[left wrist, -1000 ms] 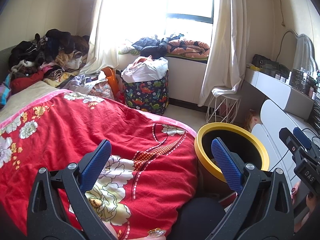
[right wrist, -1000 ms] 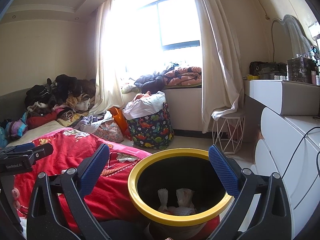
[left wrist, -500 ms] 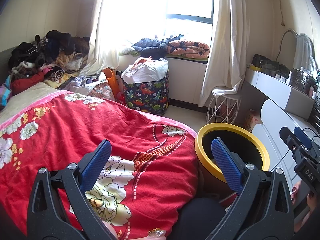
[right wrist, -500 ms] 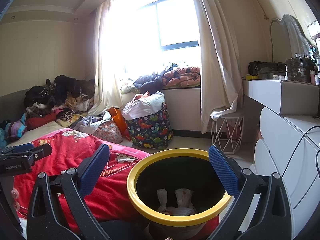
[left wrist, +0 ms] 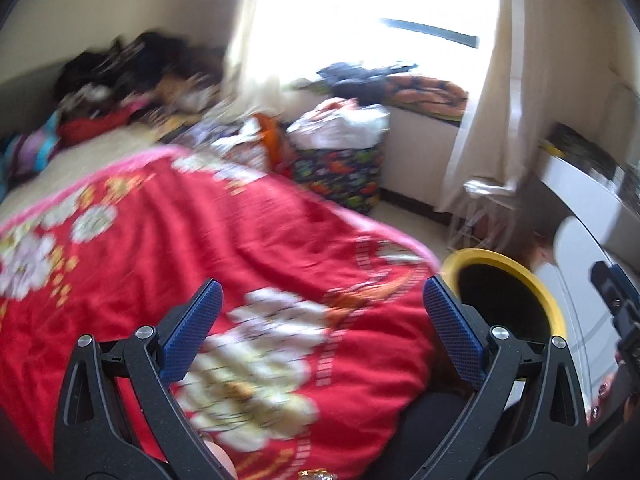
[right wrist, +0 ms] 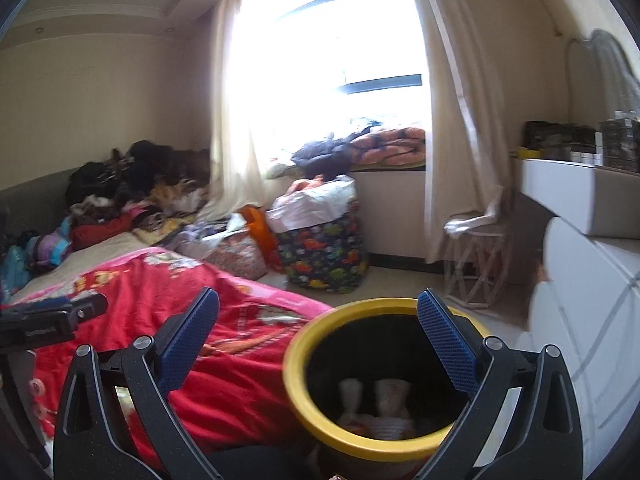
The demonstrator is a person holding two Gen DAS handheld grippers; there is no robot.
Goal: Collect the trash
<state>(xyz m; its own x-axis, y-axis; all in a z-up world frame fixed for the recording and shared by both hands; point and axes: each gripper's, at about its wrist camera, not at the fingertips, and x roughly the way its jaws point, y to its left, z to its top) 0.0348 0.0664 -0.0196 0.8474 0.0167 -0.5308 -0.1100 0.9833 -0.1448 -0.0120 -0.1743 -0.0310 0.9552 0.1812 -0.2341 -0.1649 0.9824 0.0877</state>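
Bright curtained window, cluttered bed

- A red floral quilt is covering the bed.
- A heap of dark, crumpled clothes is lying at its far end.

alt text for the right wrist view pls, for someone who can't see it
The open right gripper hangs empty above a yellow-rimmed bin with pale crumpled trash at its bottom. A bed with a red floral blanket sits beside the bin. Behind are a dinosaur-print laundry bag, a bright curtained window and a white dresser.
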